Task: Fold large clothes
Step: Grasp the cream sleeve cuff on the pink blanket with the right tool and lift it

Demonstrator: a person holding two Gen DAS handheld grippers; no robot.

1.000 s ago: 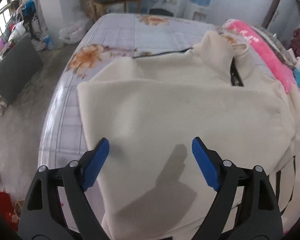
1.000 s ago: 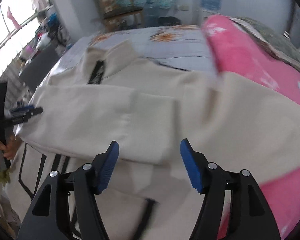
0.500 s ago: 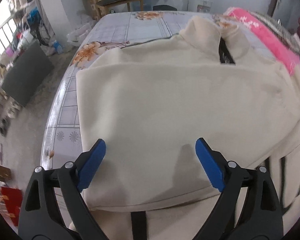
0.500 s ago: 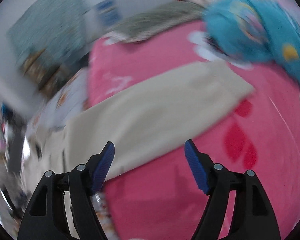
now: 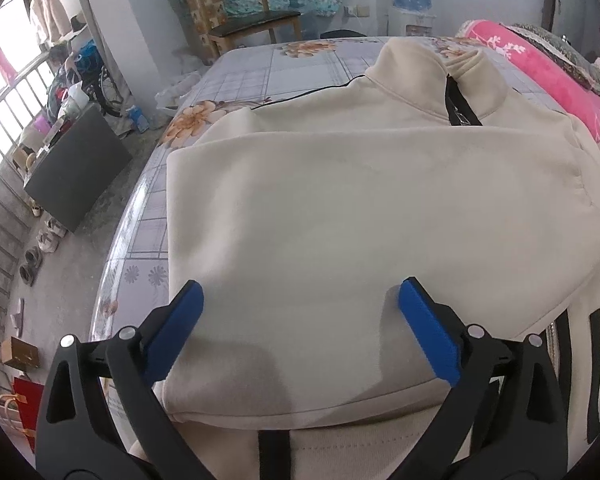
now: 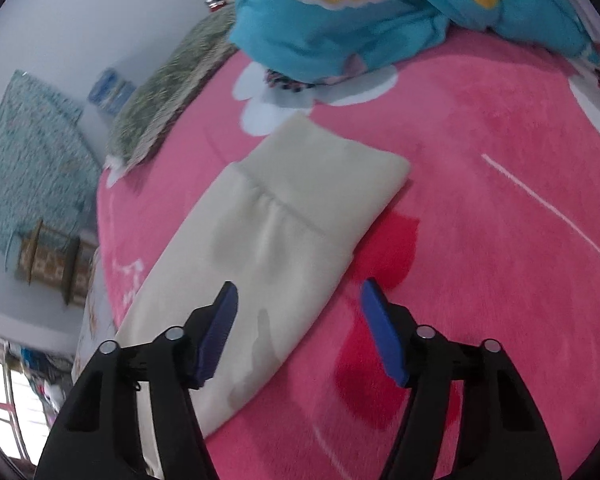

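Observation:
A large cream jacket (image 5: 372,216) with black trim lies spread on the bed, one side folded over across its front, collar at the far end. My left gripper (image 5: 300,300) hovers over the folded layer near its lower edge; its jaws are opening wide and the pads press on nothing. In the right wrist view the jacket's other sleeve (image 6: 284,240) stretches out over a pink blanket (image 6: 480,208), cuff pointing away. My right gripper (image 6: 298,300) hangs above that sleeve's edge, jaws closing, with the sleeve's right edge under the gap and no pad touching it.
The bed (image 5: 300,64) has a grey floral sheet. A blue patterned quilt (image 6: 380,12) is heaped beyond the sleeve cuff. A wooden chair (image 5: 252,20) stands past the bed; a dark box (image 5: 76,172) and shoes (image 5: 40,248) lie on the floor at left.
My right gripper has swung from the jacket's body out to the sleeve on the pink blanket, rolling as it went. The left gripper drew back toward the folded layer's lower edge and widened.

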